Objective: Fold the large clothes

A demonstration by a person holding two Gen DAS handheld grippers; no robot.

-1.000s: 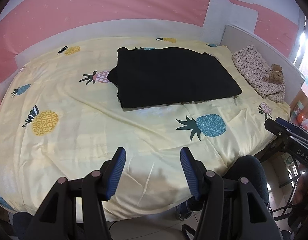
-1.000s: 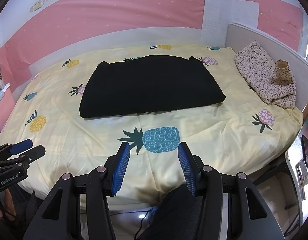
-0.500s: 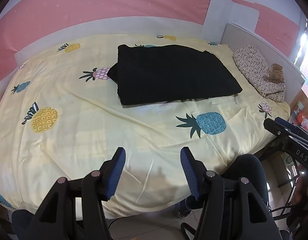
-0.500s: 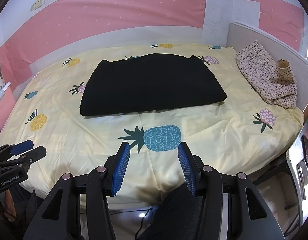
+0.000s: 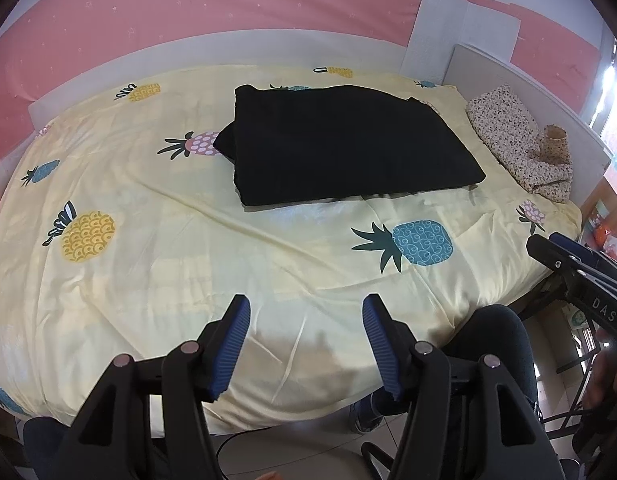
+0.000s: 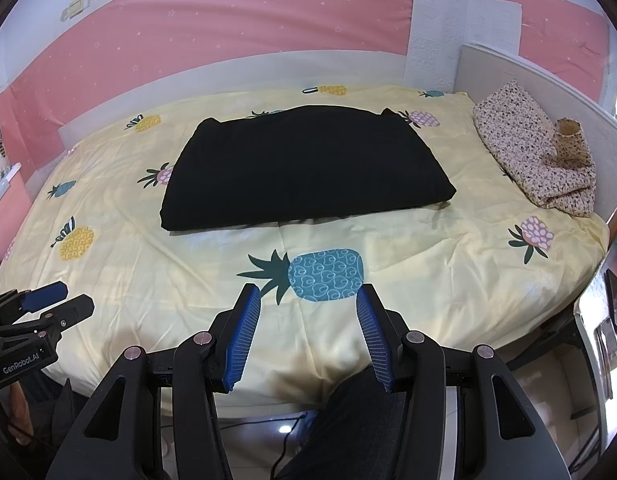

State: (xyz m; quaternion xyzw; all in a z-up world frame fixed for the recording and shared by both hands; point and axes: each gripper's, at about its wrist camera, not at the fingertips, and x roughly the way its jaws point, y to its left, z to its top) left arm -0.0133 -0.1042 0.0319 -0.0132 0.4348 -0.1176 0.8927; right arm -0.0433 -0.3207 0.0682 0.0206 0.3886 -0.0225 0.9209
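A black garment [image 5: 348,144] lies folded into a flat rectangle on the far middle of the bed; it also shows in the right wrist view [image 6: 304,168]. My left gripper [image 5: 306,312] is open and empty, held over the bed's near edge, well short of the garment. My right gripper [image 6: 308,300] is open and empty too, over the near edge by a blue pineapple print. Each gripper shows at the side of the other's view, the right one [image 5: 576,264] and the left one [image 6: 36,308].
The bed has a yellow sheet [image 5: 148,240] with pineapple prints. A floral bundle [image 6: 536,156] with a small patterned cup lies at the far right by the grey headboard [image 6: 548,80]. A pink wall runs behind. The person's legs and the floor are below the near edge.
Both grippers have drawn back slightly from the bed; the folded garment looks a little farther away. Jaws stay open and nothing was touched.
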